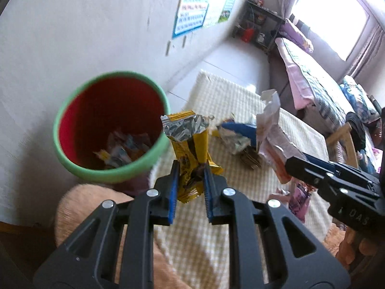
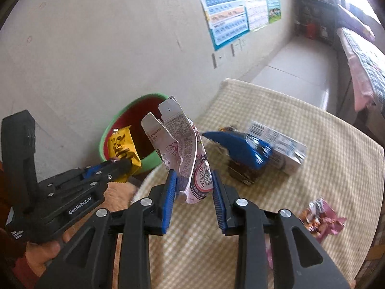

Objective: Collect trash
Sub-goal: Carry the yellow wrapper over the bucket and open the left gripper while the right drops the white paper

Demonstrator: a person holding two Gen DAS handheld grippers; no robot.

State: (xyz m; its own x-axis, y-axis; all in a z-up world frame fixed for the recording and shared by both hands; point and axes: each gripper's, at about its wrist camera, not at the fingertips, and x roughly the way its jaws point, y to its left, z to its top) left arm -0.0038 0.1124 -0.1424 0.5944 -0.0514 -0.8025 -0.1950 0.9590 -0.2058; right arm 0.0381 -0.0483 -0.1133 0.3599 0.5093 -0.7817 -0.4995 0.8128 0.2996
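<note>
Left gripper [image 1: 191, 168]: black frame, blue ribbed pads; between its fingers a yellow wrapper [image 1: 190, 149] with dark print and a silver foil inside. Beyond the fingers, left: bin [image 1: 72, 110], green rim, red inside. Right gripper [image 2: 195, 180]: same black and blue; between its pads a white torn carton [image 2: 185, 149] with pink print and a QR code. Under both: tablecloth [image 2: 312, 168], cream-and-tan check. Right of the right fingers: pink-purple wrapper [image 2: 322, 221].

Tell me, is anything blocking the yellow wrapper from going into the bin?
Nothing visible. The left claw holds the yellow wrapper beside the bin's open rim, with only air between them.
</note>
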